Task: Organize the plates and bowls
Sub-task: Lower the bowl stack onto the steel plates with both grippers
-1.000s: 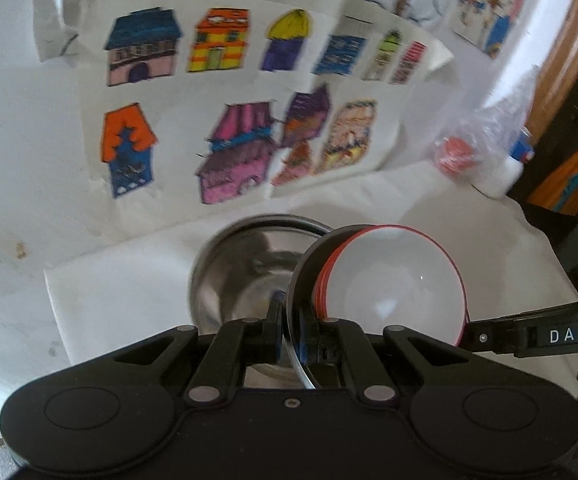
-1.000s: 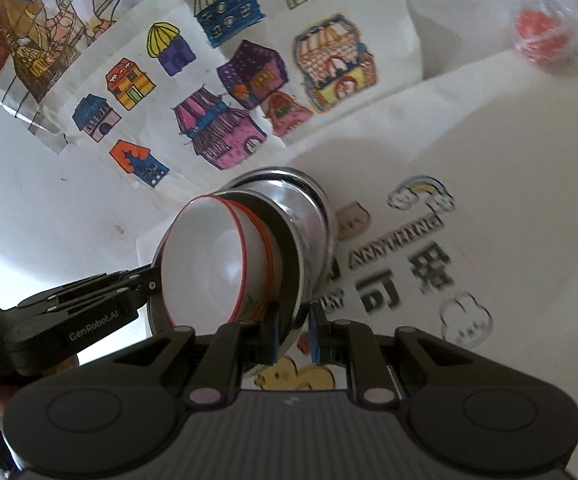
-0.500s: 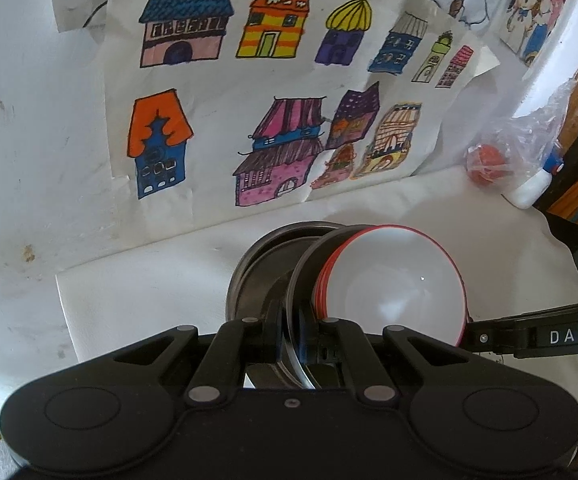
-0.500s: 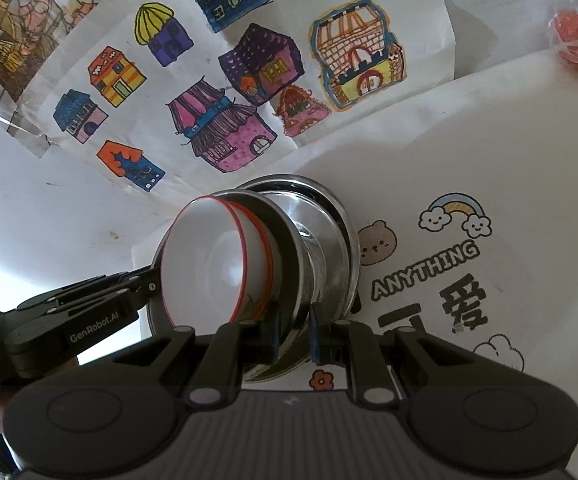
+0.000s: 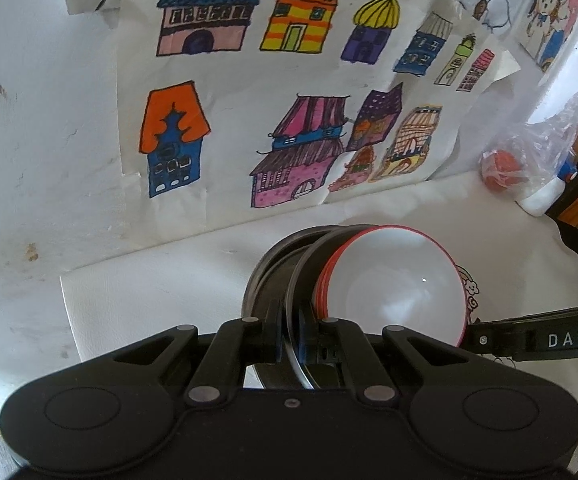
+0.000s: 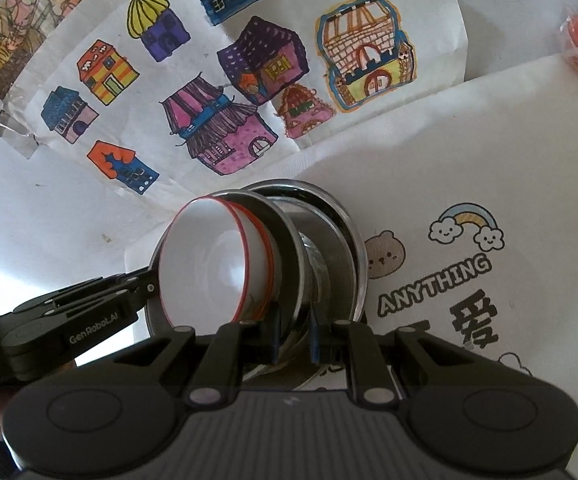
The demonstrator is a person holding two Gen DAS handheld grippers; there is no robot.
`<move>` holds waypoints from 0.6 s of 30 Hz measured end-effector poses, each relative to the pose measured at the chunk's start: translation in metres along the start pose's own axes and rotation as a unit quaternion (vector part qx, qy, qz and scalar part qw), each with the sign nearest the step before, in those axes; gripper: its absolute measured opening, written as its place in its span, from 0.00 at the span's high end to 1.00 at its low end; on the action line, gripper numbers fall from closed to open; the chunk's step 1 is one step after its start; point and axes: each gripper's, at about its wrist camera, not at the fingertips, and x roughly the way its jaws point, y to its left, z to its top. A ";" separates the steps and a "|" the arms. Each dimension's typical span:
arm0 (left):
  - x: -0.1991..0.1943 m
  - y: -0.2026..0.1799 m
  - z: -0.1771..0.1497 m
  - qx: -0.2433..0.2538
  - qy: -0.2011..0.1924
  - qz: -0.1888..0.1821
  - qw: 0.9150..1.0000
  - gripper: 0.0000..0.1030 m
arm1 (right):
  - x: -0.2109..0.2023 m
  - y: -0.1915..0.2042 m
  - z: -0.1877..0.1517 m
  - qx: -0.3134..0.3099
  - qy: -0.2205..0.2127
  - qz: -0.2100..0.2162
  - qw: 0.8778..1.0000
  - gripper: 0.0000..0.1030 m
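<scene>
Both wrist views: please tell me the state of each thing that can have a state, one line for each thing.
left gripper: shut on the rim of the steel plate.
right gripper: shut on the opposite rim.
steel plate: held between both grippers, carrying the white bowls.
white bowls: nested, the top one empty.
steel bowl: right behind the plate, partly hidden.
plastic bag: crumpled, with something red and round inside.

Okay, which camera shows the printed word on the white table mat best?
The right wrist view: ANYTHING on the white table mat reads whole there. The left wrist view shows only a cloud doodle beside the red-rimmed white bowl.
</scene>
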 end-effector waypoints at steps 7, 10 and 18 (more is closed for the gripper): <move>0.003 0.003 0.000 -0.005 0.001 0.002 1.000 0.95 | 0.003 0.002 0.004 -0.001 -0.003 -0.002 1.000 0.84; 0.004 0.003 -0.001 -0.007 0.004 0.002 1.000 0.95 | 0.006 0.001 0.004 0.001 -0.001 -0.002 1.000 0.84; 0.009 -0.001 0.000 -0.008 0.005 0.007 1.000 0.95 | 0.010 0.001 0.004 -0.001 -0.004 -0.010 1.000 0.84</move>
